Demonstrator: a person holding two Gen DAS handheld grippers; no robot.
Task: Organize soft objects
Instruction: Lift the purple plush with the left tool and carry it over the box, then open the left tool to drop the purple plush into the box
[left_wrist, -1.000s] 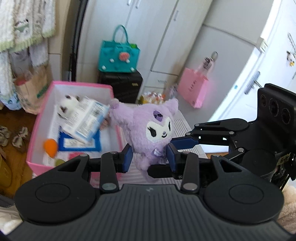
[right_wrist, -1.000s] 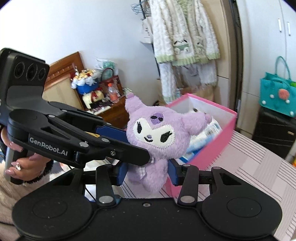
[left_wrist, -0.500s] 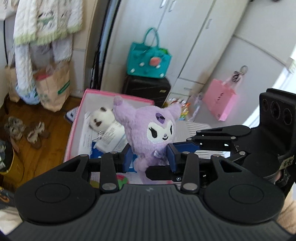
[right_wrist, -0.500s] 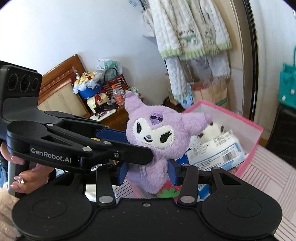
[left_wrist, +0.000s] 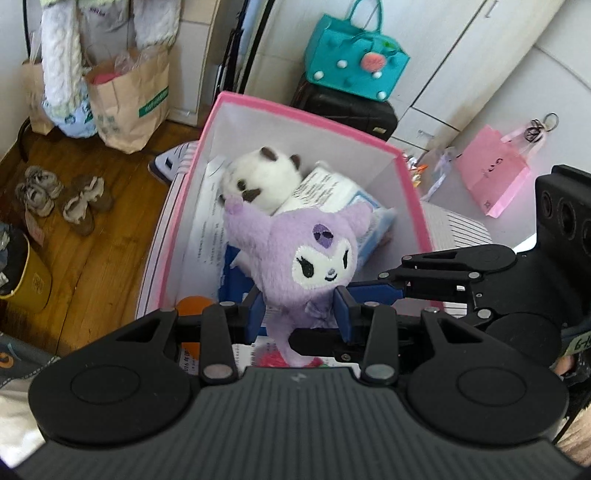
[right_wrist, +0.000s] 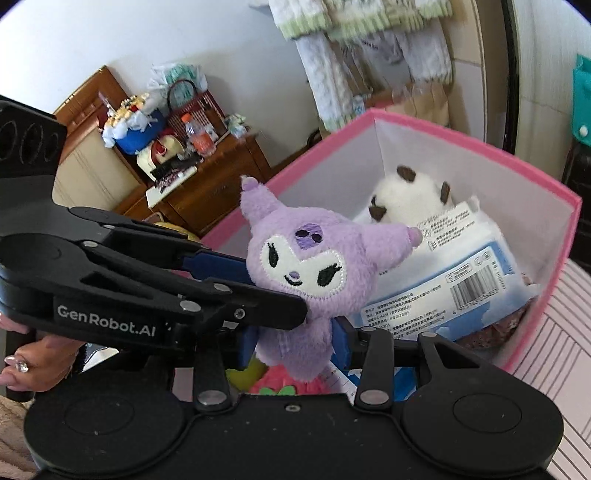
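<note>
Together pinching the purple plush between both grippers, steadied upright above the pink box for dropping in.

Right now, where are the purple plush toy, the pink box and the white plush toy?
purple plush toy (left_wrist: 317, 258): left wrist view, on its face.
pink box (right_wrist: 443, 127): right wrist view, on its far rim.
white plush toy (left_wrist: 262, 177): left wrist view, on its white body.
</note>
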